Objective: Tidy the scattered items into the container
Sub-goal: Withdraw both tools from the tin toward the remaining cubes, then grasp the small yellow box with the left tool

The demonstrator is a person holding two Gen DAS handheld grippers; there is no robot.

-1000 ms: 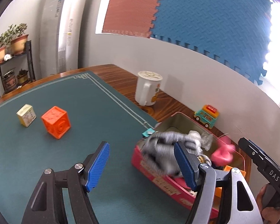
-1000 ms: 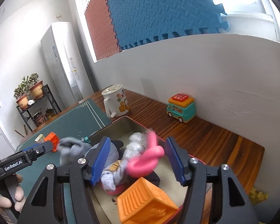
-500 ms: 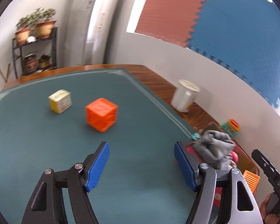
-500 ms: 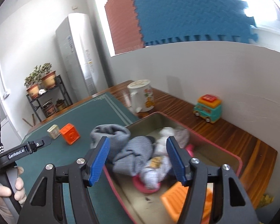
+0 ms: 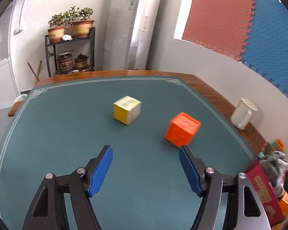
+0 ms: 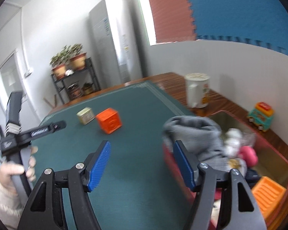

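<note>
Ahead, both tools gape empty, left tool facing orange cube beside yellow cube on mat

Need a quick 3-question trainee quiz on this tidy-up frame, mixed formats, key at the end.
1. True or false: the left gripper holds the orange cube.
2. Which loose item lies farther from the red container? A: yellow box. B: orange cube.
3. Fill in: a grey ____ drapes over the container's edge.

Key: 1 false, both the left gripper and the right gripper are open and empty. 2 A. 3 cloth.
</note>
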